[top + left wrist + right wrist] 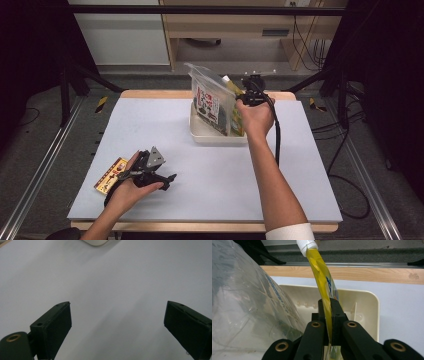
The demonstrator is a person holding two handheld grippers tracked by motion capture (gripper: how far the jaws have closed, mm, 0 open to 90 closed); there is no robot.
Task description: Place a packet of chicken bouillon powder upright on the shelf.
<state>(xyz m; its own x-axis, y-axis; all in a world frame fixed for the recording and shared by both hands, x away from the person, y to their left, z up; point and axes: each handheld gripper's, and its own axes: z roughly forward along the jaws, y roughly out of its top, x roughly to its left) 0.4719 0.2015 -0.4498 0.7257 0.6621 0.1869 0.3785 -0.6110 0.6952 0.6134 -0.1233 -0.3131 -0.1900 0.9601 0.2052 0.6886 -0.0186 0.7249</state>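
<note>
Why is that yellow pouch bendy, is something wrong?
Nothing looks broken or spilled. The yellow pouch bends because the right gripper pinches it low down above the cream tray, so its white cap leans over.

Lab: framed rig (pixel 45 160), trailing cables (pixel 350 195)

L gripper (pixel 167 181): low near table's front, jaws wide apart, nothing between | R gripper (pixel 329 312): arm extended forward, jaws clamped on yellow pouch (pixel 323 277)

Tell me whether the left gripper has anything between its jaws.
No: the left gripper stands open over the bare table mat, with nothing between its jaws.
</note>
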